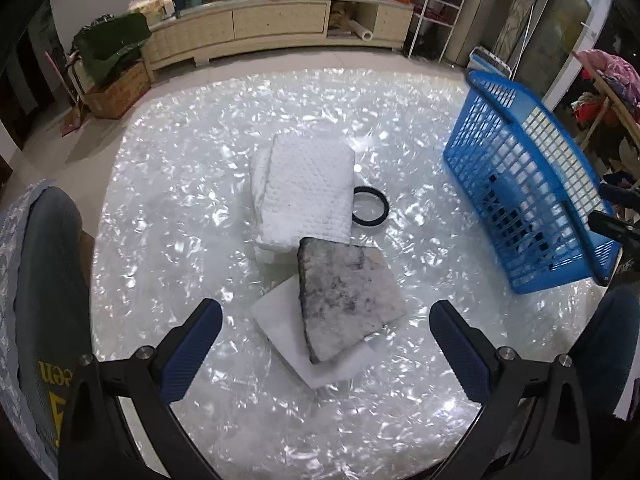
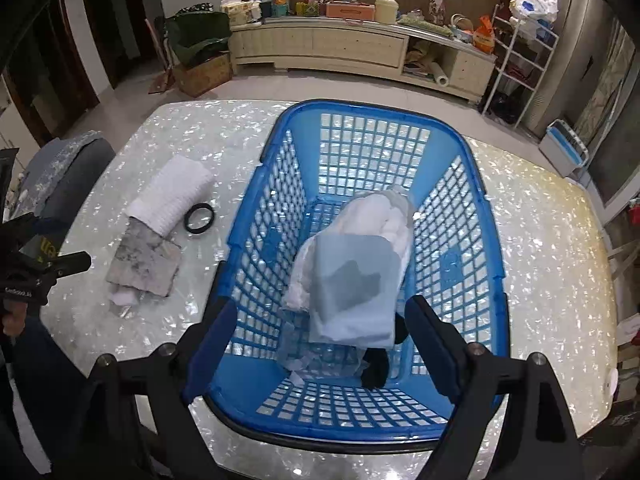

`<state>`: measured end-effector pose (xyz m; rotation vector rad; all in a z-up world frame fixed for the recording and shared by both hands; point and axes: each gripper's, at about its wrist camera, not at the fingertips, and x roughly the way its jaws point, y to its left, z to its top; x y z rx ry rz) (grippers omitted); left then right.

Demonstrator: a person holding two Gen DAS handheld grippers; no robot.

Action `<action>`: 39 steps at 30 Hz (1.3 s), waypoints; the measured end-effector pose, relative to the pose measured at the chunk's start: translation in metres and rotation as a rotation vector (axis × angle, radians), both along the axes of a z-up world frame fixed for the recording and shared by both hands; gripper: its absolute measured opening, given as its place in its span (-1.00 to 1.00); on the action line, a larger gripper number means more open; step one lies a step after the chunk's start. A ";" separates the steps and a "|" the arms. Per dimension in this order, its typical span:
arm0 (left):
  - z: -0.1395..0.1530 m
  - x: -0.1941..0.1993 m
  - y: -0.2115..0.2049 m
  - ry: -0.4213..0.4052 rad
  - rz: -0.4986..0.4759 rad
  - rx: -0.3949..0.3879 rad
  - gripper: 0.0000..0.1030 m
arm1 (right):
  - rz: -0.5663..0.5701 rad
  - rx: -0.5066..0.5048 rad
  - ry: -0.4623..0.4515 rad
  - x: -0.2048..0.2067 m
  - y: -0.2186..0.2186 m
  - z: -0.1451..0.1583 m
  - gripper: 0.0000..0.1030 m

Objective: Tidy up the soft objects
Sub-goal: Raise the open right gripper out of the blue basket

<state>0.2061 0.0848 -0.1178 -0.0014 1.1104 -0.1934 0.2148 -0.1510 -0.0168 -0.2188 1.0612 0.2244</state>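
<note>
The left tool [image 1: 326,344] hangs above the surface [image 1: 180,208] with its two fingers spread wide, nothing between them. The right tool [image 2: 320,344] is poised over the same surface, fingers likewise parted and gripping nothing. Seen from the right wrist, the left tool [image 2: 60,268] sits off to the side

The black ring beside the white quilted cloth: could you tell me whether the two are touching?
Touching. In the left wrist view the black ring runs under the edge of the white quilted cloth, with no table showing between them; the right wrist view agrees.
</note>
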 end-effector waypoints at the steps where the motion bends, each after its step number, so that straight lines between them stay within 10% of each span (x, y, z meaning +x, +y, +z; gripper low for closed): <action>1: -0.004 0.003 0.000 0.008 -0.001 0.000 1.00 | -0.005 -0.007 -0.003 0.000 0.001 -0.001 0.71; 10: -0.040 0.034 0.004 0.057 -0.034 -0.041 0.98 | -0.048 -0.008 0.017 0.006 -0.005 -0.016 0.82; 18: -0.061 0.056 -0.001 0.091 -0.040 -0.002 0.16 | -0.070 -0.010 0.018 0.011 -0.010 -0.018 0.82; 20: -0.066 0.058 -0.005 0.103 -0.050 0.013 -0.33 | -0.076 -0.008 0.024 0.013 -0.010 -0.021 0.82; 26: -0.067 0.055 -0.011 0.104 -0.049 -0.007 -0.74 | -0.087 -0.001 0.033 0.013 -0.014 -0.020 0.83; 39: -0.009 0.019 -0.021 0.005 -0.049 -0.032 -0.92 | -0.087 0.017 0.013 -0.006 -0.016 -0.004 0.86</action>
